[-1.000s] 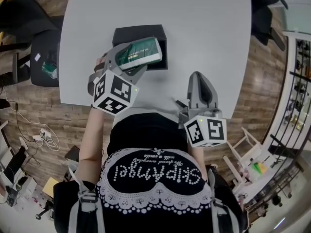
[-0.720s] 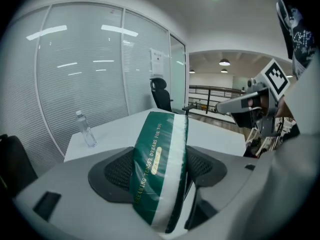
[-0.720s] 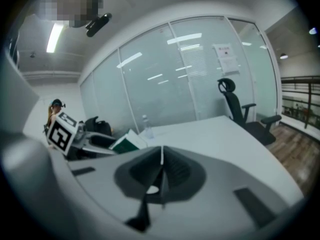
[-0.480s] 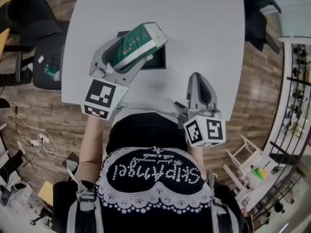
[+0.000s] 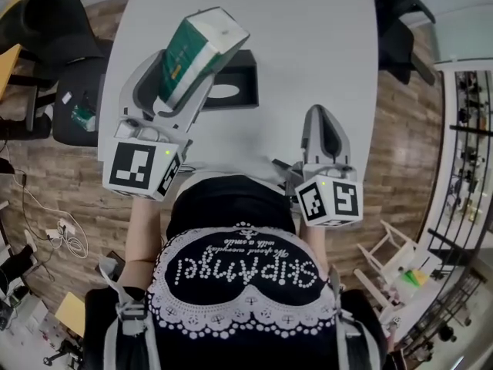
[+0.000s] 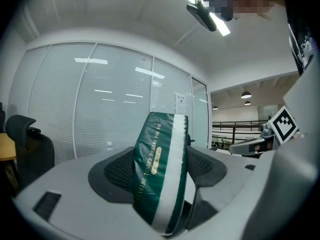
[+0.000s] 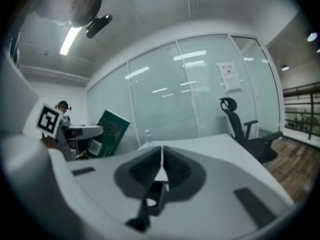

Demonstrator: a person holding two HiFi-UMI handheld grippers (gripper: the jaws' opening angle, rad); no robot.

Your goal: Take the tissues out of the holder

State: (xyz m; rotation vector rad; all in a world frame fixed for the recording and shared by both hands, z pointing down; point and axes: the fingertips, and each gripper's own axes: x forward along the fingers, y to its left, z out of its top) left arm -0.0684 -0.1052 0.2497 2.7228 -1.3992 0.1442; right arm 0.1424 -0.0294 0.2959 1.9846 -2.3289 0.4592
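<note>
Head view, looking steeply down: a person stood at a pale grey desk [image 5: 308, 45] with tongs in each hand. The left tongs [image 5: 181, 68], in the upper left of the frame, gripped a green and white tissue pack [image 5: 202, 43], raised and tilted, and well clear of the black holder [image 5: 245, 66] on the desk beyond it. A pale oval showed at the holder's near side. The pack overlapped part of the holder, so whether anything remained inside could not be told. The right tongs [image 5: 321, 122] hovered at centre right, over the near edge of the desk, carrying nothing.

Left gripper view: the tissue pack [image 6: 160, 174] stood nearly upright in the middle of the frame. It was clamped across its narrow sides between the two dark ribbed pads [image 6: 117, 174], and its lower end sagged toward the camera. Glass office walls filled the background.

Right gripper view: the right tongs [image 7: 161, 166] were pressed together, with only a thin seam between the jaws and nothing in it. The tissue pack [image 7: 107, 134] appeared at the left of the frame, held aloft.

Judged from this, the removal looked essentially complete, with only setting the pack down left to do. The soft wrapper would probably give under pressure, so a steady squeeze would suit better than a harder one. It would help to level the pack before lowering it onto bare desk beside the holder. The main risk was the pack slipping out of the pads if it was swung quickly.
</note>
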